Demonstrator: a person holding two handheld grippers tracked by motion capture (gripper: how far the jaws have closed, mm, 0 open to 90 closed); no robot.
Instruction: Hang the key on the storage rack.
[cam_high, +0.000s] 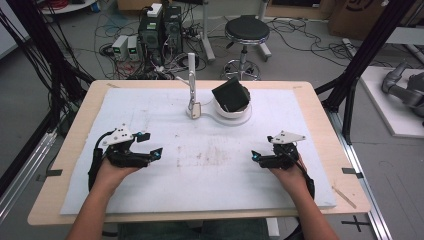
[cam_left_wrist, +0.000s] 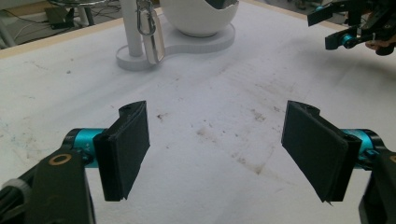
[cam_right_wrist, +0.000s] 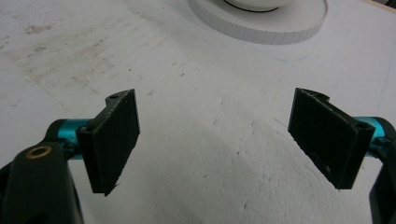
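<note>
Counting, outward from the white stand base (cam_high: 235, 116): one upright white post (cam_high: 191, 75) rising on it, one carabiner (cam_left_wrist: 146, 18) hanging at that post, one white bowl (cam_left_wrist: 196, 18) sitting on it, one dark box (cam_high: 230, 93) tilting in that bowl. Nearer than the base: two grippers, left gripper (cam_high: 149, 145) and right gripper (cam_high: 262, 147), both gaping. Beyond it: one stool (cam_high: 246, 31).

Even, bright overhead light falls on the white mat (cam_high: 200, 150), with no glare. Soft shadows lie under both grippers. The high view is slightly soft and blocky; close jaws look sharp, while distant things blur.
</note>
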